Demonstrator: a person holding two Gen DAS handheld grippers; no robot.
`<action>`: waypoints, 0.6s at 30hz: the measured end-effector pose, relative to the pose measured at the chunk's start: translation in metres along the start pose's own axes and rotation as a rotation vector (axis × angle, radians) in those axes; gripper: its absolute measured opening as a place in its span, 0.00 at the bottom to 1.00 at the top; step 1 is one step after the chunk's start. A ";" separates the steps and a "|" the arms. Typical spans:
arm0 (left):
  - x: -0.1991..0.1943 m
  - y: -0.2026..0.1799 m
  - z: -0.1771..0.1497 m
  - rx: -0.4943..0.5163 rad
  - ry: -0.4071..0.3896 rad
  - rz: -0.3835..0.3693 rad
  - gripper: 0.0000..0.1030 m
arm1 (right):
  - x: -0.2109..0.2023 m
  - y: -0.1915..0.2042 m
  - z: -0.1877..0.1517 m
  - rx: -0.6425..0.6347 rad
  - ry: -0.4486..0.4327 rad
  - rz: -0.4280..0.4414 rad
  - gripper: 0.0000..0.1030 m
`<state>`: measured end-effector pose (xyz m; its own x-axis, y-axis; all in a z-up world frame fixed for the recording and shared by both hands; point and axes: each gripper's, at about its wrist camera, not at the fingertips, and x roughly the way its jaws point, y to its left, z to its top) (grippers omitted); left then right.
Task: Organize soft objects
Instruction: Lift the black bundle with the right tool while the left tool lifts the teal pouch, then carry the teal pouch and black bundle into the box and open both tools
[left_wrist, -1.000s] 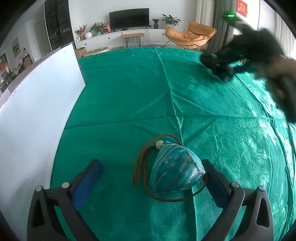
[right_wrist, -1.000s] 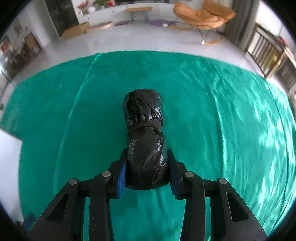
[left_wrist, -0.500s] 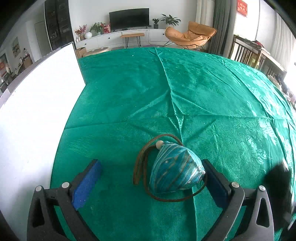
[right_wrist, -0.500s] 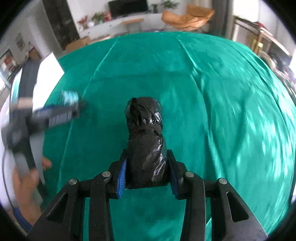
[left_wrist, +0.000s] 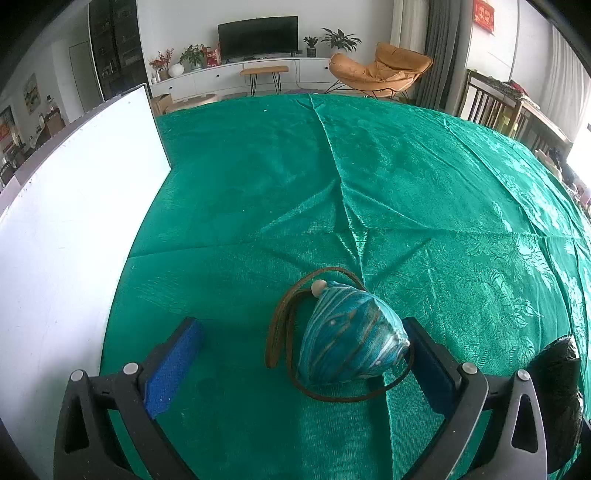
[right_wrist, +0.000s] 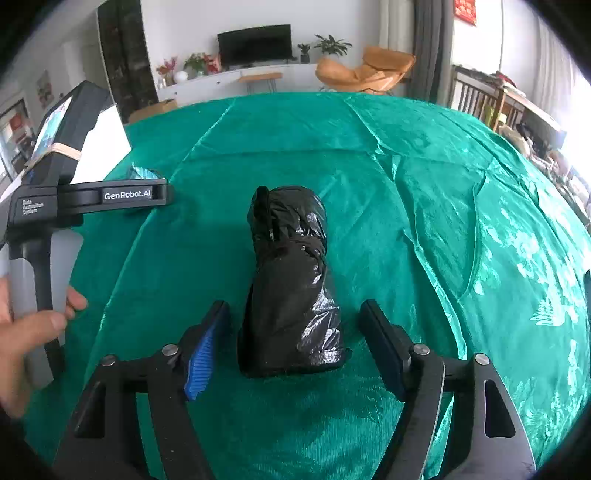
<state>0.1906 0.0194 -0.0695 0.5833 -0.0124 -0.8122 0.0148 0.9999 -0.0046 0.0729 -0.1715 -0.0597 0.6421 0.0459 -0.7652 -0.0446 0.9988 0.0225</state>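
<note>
Green-clothed bench carries the black bag roll, lengthwise between the just-parted right tongs, seemingly untouched; left tongs gape.

Green cloth, white board, armchair.

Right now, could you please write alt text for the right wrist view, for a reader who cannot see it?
A black plastic bundle lies on a green tablecloth between the right gripper's open jaws, which have just been opening and do not touch it. At the left edge, a hand holds the left gripper near a blue striped pouch.
</note>
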 end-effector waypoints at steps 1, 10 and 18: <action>0.000 0.000 0.000 -0.001 0.000 0.000 1.00 | -0.001 0.000 -0.003 0.000 -0.001 0.001 0.74; 0.004 0.001 0.015 0.119 0.233 -0.066 1.00 | 0.000 -0.004 -0.003 0.021 -0.009 0.029 0.75; -0.011 -0.010 0.023 0.197 0.191 -0.125 0.48 | 0.012 -0.007 0.025 0.026 0.207 0.070 0.77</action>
<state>0.2029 0.0097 -0.0474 0.4036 -0.1142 -0.9078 0.2452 0.9694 -0.0129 0.1004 -0.1780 -0.0533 0.4674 0.1132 -0.8768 -0.0620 0.9935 0.0953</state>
